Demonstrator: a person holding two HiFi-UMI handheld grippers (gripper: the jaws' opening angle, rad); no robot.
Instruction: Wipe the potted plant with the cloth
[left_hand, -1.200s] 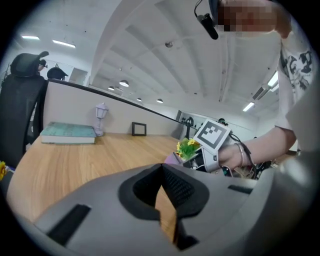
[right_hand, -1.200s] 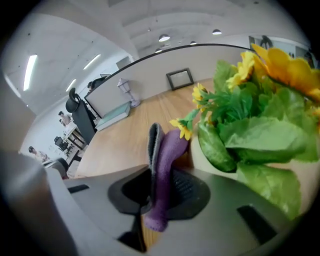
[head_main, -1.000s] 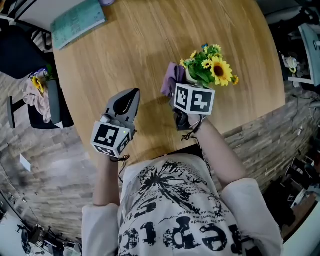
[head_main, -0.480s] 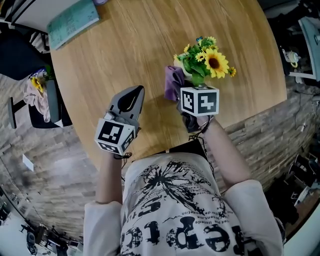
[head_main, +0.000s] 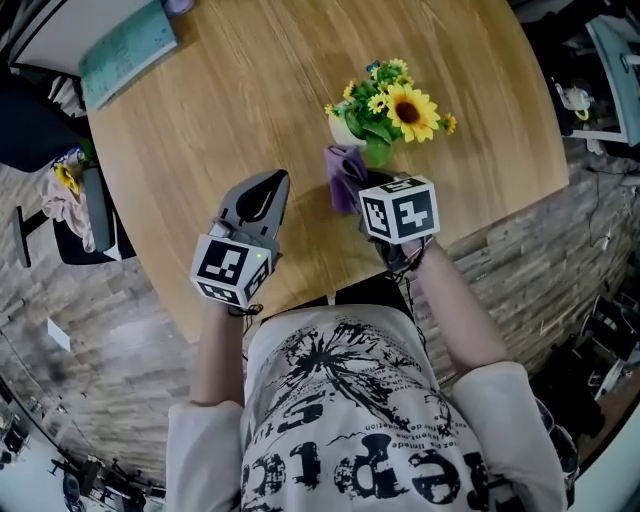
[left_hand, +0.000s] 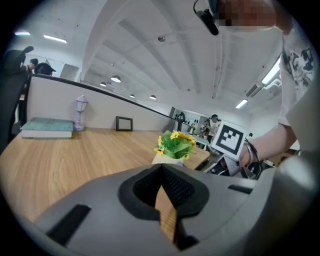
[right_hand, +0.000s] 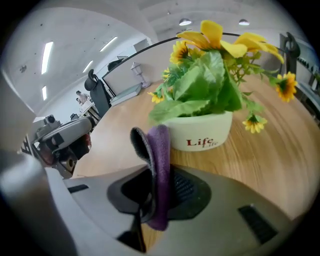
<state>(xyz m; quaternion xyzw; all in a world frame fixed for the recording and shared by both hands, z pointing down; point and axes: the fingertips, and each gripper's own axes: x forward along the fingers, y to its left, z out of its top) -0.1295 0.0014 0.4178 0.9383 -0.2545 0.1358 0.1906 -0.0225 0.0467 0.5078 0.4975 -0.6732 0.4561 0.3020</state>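
A small white pot (right_hand: 200, 134) marked "Life" holds yellow sunflowers and green leaves (head_main: 388, 108) near the middle of the round wooden table (head_main: 250, 90). My right gripper (head_main: 368, 205) is shut on a purple cloth (right_hand: 158, 170), which sticks up between its jaws just short of the pot (head_main: 346, 128). The cloth (head_main: 345, 172) lies against the pot's near side in the head view. My left gripper (head_main: 262, 188) is shut and empty over the table, left of the plant (left_hand: 175, 145).
A teal book (head_main: 122, 55) lies at the table's far left edge, with a small lamp-shaped ornament (left_hand: 80, 113) and a picture frame (left_hand: 124, 123) beyond it. A dark chair (head_main: 60, 190) stands left of the table. The table's near edge is just in front of my body.
The right gripper with the purple cloth has drawn back toward me from the pot and rolled. The left gripper has shifted slightly across the table, still shut.
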